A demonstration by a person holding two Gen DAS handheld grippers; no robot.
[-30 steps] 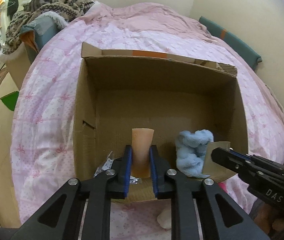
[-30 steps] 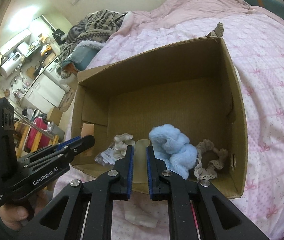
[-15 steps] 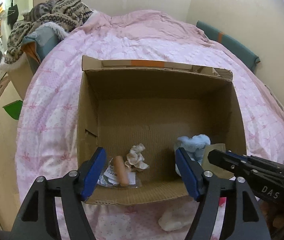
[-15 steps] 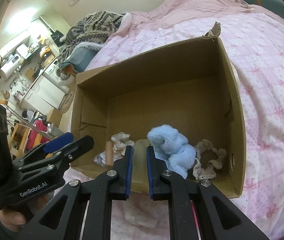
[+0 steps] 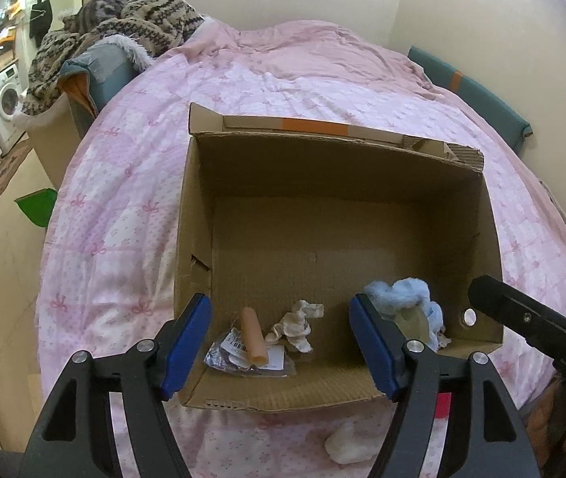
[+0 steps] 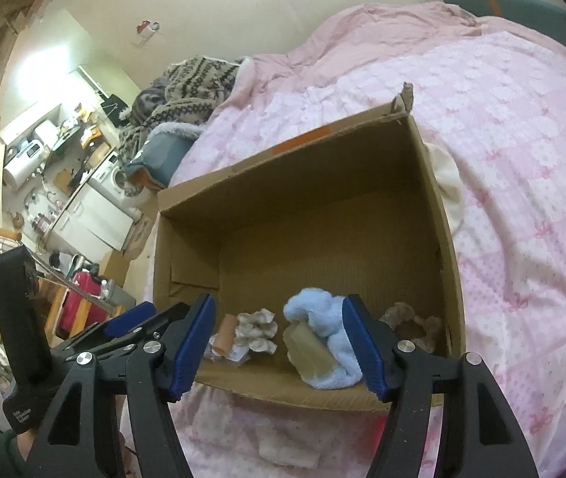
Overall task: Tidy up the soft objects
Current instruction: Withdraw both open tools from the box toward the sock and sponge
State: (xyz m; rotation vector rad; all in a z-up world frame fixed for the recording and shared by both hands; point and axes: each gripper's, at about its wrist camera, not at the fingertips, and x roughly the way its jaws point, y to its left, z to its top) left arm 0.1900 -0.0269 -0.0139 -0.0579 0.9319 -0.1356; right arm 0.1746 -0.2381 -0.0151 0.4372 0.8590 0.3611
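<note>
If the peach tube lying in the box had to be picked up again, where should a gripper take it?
Take the peach tube mid-length, coming from above with fingers closing across its narrow width. It lies flat on a plastic packet near the cardboard box's front wall, beside a cream cloth, so side approaches look crowded.

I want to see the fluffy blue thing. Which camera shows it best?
The right wrist view: the fluffy blue cloth shows nearly whole in the cardboard box, wrapped round a tan piece. In the left wrist view, the cloth is partly hidden behind a gripper finger.
</note>
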